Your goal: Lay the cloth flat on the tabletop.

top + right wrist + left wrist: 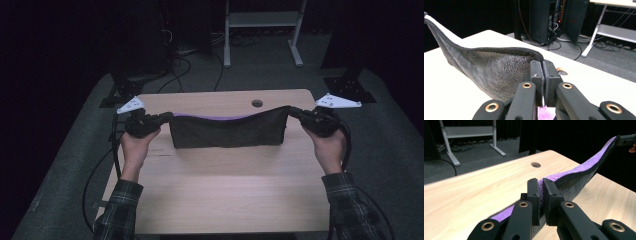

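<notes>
Both grippers (167,118) (295,113) clamped on cloth (227,131) corners above bench (215,195); thin pinch, may slip if pulled taut

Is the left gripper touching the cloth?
Touching. In the left gripper view, the left gripper has its jaws closed on the edge of the cloth.

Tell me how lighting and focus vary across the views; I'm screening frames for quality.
High view: dim, room black, table lit. Left gripper view: cloth and left gripper sharp, background dark. Right gripper view: tabletop washed out, cloth pile crisp, right gripper sharp.
</notes>
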`<state>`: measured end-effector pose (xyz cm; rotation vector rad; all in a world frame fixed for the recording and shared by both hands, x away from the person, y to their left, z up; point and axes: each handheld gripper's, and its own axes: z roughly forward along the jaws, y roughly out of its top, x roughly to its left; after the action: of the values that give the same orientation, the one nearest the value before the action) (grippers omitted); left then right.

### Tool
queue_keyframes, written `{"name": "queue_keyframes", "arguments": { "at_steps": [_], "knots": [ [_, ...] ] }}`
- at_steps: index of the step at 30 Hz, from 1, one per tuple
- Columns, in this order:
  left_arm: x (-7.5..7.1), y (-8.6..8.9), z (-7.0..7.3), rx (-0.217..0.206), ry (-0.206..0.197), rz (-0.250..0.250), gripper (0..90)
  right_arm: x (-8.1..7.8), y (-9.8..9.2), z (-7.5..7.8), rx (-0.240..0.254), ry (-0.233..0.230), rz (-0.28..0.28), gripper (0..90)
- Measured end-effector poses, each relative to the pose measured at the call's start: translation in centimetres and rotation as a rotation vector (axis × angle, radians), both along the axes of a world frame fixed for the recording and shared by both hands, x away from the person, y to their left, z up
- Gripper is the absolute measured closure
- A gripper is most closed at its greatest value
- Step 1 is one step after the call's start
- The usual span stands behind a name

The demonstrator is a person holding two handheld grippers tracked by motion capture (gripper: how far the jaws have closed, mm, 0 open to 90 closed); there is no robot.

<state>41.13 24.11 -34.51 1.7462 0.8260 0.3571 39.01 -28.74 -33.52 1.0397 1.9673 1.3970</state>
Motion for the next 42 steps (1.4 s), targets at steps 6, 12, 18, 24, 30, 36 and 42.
{"name": "queue_keyframes", "arguments": {
  "at_steps": [6, 12, 18, 24, 30, 36, 42],
  "knots": [
    [-1.7, 0.1, -1.3, 0.025, 0.026, -0.019, 84.5, -1.1, -0.4, -1.6, -0.005, 0.034, 0.025, 87.4],
    [-3.3, 0.2, -3.0, 0.052, 0.063, -0.036, 84.5, -2.5, -0.8, -3.6, -0.038, 0.082, 0.063, 87.4],
    [-5.0, 0.4, -4.0, 0.060, 0.094, -0.055, 84.5, -4.0, -1.1, -5.0, -0.045, 0.121, 0.087, 87.4],
    [-7.1, 0.4, -5.0, 0.073, 0.123, -0.082, 84.5, -6.1, -1.4, -6.0, -0.070, 0.132, 0.117, 87.3],
    [-9.2, 0.7, -6.1, 0.082, 0.155, -0.110, 84.4, -8.2, -1.8, -7.0, -0.098, 0.157, 0.132, 87.3],
    [-11.0, 0.3, -7.8, 0.122, 0.211, -0.138, 84.3, -10.0, -1.8, -8.3, -0.152, 0.198, 0.140, 87.3],
    [-11.8, 0.1, -9.4, 0.163, 0.254, -0.144, 84.0, -11.0, -1.8, -9.6, -0.195, 0.248, 0.161, 87.3]
  ]
}}
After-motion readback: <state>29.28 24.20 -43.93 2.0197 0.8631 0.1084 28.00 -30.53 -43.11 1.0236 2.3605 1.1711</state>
